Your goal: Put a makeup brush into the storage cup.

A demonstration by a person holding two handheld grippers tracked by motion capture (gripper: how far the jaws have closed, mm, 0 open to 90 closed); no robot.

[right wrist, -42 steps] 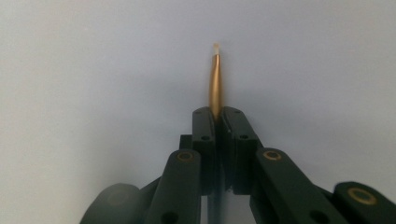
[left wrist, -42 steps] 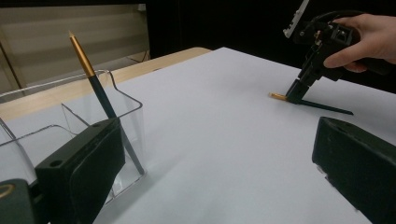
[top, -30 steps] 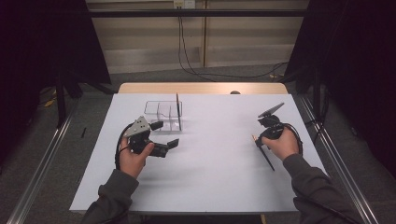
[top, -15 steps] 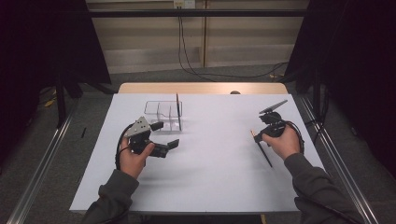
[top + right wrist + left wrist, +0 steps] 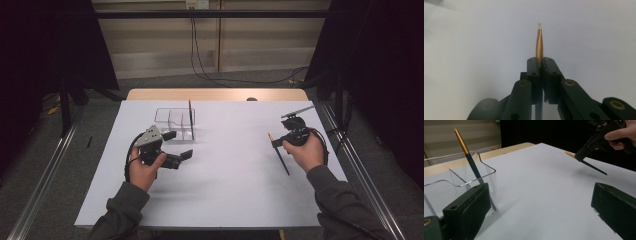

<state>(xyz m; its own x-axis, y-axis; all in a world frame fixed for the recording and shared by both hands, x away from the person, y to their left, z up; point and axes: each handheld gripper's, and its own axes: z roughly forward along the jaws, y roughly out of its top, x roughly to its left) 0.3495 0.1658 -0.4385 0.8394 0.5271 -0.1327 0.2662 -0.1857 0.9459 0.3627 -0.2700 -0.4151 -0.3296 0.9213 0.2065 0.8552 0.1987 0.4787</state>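
Up at the right side of the counter [image 5: 225,200], the right gripper [image 5: 276,142] is clamped on a pencil [image 5: 280,156], its jaws pressed flat against the shaft with no gap left between them. That pencil is slim and dark along most of its length, with a gold-coloured band and a pale tip at the end that pokes out past the jaws; the dark part slants down from the gripper toward the white counter top, and the whole thing hangs above the surface rather than lying on it. A second pencil [image 5: 190,119] of the same make stands upright in a clear plastic holder [image 5: 167,120] with several compartments, near the far left of the white sheet. The left gripper [image 5: 179,145] sits just beside that holder with its jaws spread wide and nothing between them. Between the two hands lies a broad bare stretch of white surface. The right hand [image 5: 305,152] is near the right edge of the counter, while the holder keeps well back from the front edge and close to the wooden strip at the far side.
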